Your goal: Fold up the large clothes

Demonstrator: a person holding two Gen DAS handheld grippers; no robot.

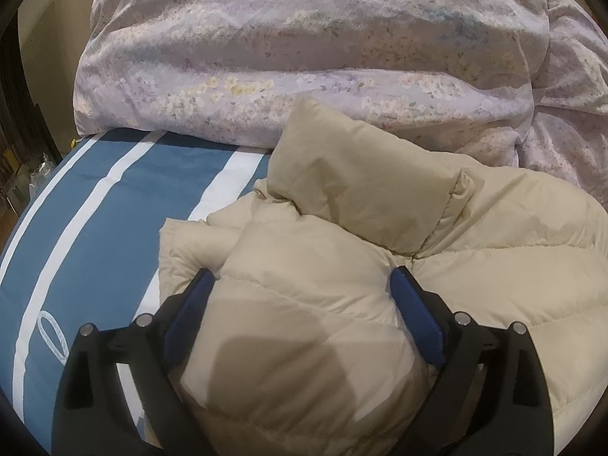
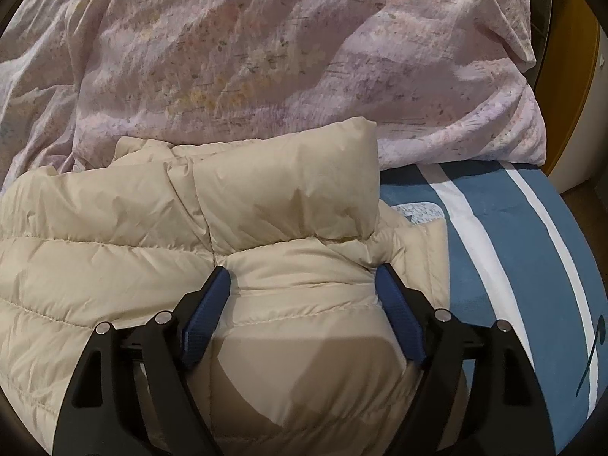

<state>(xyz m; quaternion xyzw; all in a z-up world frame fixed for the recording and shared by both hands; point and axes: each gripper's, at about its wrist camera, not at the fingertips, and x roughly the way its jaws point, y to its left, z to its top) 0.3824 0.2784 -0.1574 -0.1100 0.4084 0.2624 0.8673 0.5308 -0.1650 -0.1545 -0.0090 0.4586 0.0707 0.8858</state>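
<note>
A cream puffer jacket (image 1: 475,250) lies on a bed with its padded collar (image 1: 361,182) standing up toward the far side. My left gripper (image 1: 304,281) has its jaws wide apart, with a thick bulge of the jacket's left shoulder part between the blue pads (image 1: 418,315). In the right wrist view the same jacket (image 2: 95,266) and collar (image 2: 288,190) show. My right gripper (image 2: 302,277) is also wide apart around a bulge of the jacket's right shoulder part, and its blue pads (image 2: 399,315) touch the fabric on both sides.
The bed has a blue sheet with white stripes (image 1: 114,228) (image 2: 513,247). A bunched lilac floral duvet (image 1: 304,57) (image 2: 266,57) fills the far side behind the jacket. The bed edge drops off at the left (image 1: 34,174) and at the right (image 2: 570,190).
</note>
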